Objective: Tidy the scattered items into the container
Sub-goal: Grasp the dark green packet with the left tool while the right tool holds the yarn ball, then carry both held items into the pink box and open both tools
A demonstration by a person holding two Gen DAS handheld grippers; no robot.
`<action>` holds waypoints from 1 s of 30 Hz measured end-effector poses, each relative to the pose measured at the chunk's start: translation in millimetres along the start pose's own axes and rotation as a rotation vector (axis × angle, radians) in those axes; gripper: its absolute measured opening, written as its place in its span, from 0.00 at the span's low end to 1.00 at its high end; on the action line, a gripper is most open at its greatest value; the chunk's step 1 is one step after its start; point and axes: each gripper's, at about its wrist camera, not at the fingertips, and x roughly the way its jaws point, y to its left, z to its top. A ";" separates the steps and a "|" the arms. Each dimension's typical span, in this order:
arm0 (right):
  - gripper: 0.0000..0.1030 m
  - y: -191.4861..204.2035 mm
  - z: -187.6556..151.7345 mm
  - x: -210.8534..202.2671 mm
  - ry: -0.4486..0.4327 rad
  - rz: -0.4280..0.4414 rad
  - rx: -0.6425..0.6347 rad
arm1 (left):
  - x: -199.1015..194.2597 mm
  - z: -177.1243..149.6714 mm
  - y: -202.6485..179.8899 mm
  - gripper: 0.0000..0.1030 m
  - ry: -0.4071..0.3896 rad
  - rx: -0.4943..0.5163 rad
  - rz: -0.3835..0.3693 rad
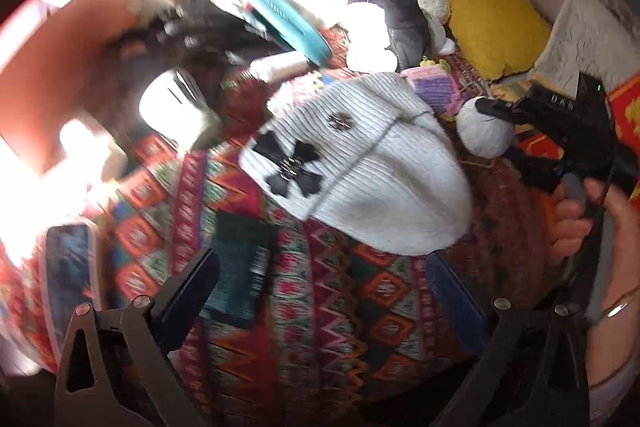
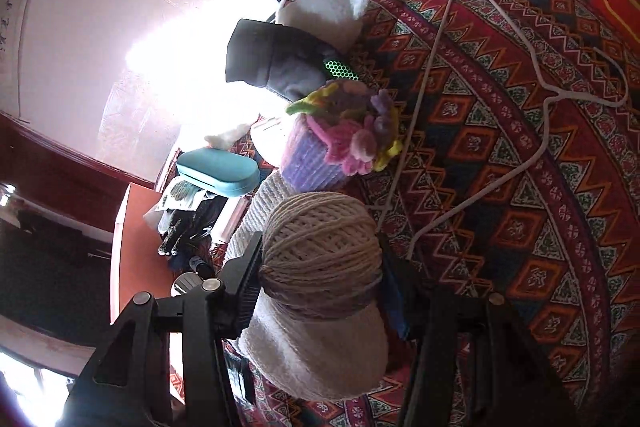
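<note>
The ball of yarn [image 2: 320,263] sits clamped between the two fingers of the right gripper [image 2: 320,291], one black finger pressed on its left side and the other on its right, so the jaws are closed onto it about as wide as the ball itself. In the left wrist view the same ball of yarn [image 1: 485,126] appears at the right, with the black tip of the right gripper [image 1: 500,109] against it and the person's right hand [image 1: 588,223] wrapped around the handle below. A thin strand runs from the ball across the white knit beanie [image 1: 360,167], which lies on the patterned blanket [image 1: 320,307] just left of the yarn; the beanie carries black cross patches. In the right wrist view the beanie [image 2: 316,351] shows directly beneath the held ball.

The left gripper [image 1: 320,291] hangs over the blanket with its jaws spread wide, holding nothing; the near edge of the beanie lies between the fingertips, though whether it touches them cannot be told. A dark green packet [image 1: 240,267] lies just beside its left finger.

Farther off, a purple crocheted flower pot [image 2: 320,151] stands just beyond the yarn, with a white plush toy [image 2: 324,11] and a dark grey pouch [image 2: 272,59] behind it. A teal case [image 2: 218,171] lies to the left beside the orange box [image 2: 136,259], which already holds dark, jumbled items. A white wire hanger [image 2: 532,75] lies on the blanket to the right.
</note>
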 end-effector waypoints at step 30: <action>0.49 325.4 -109.8 5.1 0.025 0.381 -0.564 | -192.4 121.1 261.6 0.51 -0.487 -0.215 0.149</action>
